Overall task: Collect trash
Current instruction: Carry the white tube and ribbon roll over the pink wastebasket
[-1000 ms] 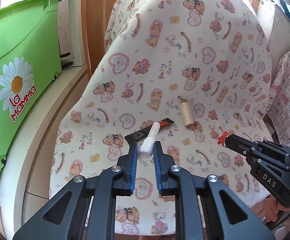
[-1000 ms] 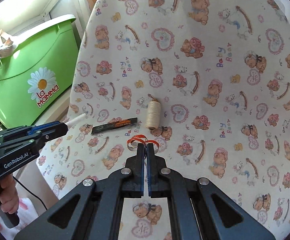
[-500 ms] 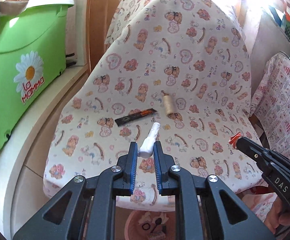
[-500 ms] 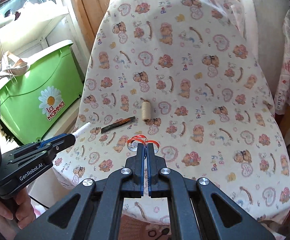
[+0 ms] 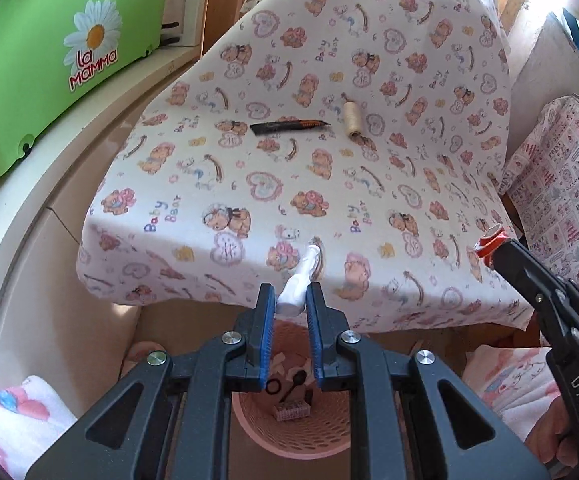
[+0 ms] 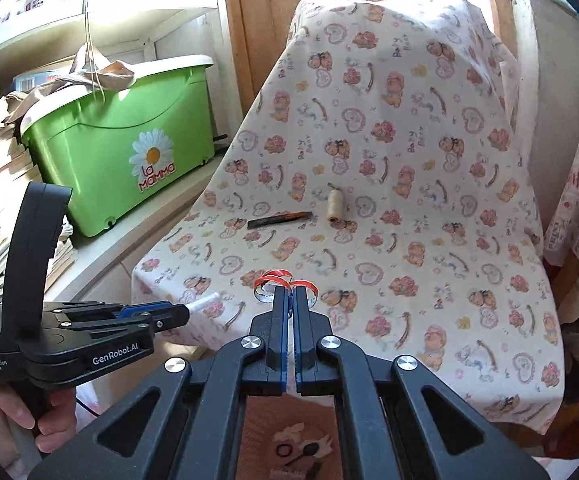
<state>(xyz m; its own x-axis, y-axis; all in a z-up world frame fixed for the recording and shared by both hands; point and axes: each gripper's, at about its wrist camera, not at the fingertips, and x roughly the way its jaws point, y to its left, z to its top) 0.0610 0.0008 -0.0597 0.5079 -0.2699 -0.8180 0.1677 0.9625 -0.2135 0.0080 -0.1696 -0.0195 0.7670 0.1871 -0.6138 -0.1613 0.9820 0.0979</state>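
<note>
My left gripper (image 5: 290, 304) is shut on a small white plastic tube (image 5: 299, 284), held over the front edge of the bear-print cloth, above a pink mesh basket (image 5: 285, 436) on the floor. My right gripper (image 6: 290, 294) is shut on a curled red-and-white ribbon strip (image 6: 273, 280); it shows at the right of the left wrist view (image 5: 487, 246). On the cloth further back lie a black-and-orange wrapper (image 5: 289, 126) (image 6: 279, 220) and a cream thread spool (image 5: 351, 118) (image 6: 333, 206). The basket (image 6: 265, 420) holds a few small scraps.
The cloth drapes a chair (image 6: 389, 160) in front of a wooden door. A green "La Mamma" bin (image 5: 49, 52) (image 6: 129, 148) stands on a ledge at left. Another patterned cloth (image 5: 561, 200) hangs at right. A person's hand (image 6: 13, 416) grips the left tool.
Both grippers have pulled back from the chair seat towards its front edge, each keeping its piece. The pink basket on the floor has come into view beneath them.
</note>
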